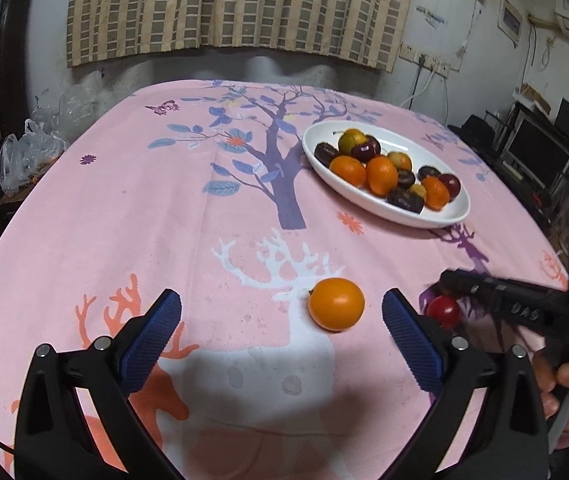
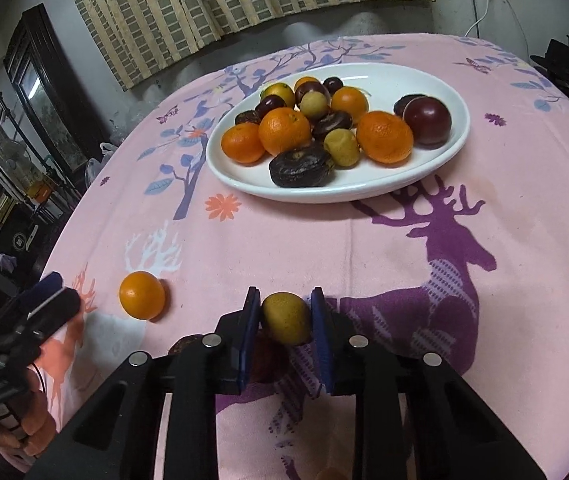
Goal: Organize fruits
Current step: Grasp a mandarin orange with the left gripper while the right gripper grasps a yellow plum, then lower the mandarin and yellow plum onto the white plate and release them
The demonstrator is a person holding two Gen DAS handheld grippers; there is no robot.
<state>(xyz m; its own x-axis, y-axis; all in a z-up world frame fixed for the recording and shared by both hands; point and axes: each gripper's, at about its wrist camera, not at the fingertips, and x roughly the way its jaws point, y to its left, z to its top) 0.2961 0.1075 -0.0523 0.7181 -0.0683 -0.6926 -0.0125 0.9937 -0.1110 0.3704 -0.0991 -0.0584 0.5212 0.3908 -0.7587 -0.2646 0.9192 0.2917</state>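
A white oval plate [image 1: 456, 208] [image 2: 440, 164] holds several oranges, dark plums and yellow-green fruits. A loose orange [image 1: 336, 303] [image 2: 142, 295] lies on the pink cloth just ahead of my left gripper [image 1: 282, 312], which is open and empty, the orange slightly right of centre between its blue pads. My right gripper [image 2: 286, 316] is shut on a yellow-green fruit [image 2: 286, 318] low over the cloth. In the left wrist view the right gripper [image 1: 448, 280] comes in from the right, above a red plum [image 1: 443, 311]. A dark fruit [image 2: 182, 345] lies partly hidden under the right gripper.
The table has a pink cloth [image 1: 164, 220] with tree and deer prints. Plastic bags [image 1: 30, 156] sit past its far left edge. A curtain [image 1: 236, 4] hangs behind. A monitor and shelves [image 1: 540, 152] stand at the right.
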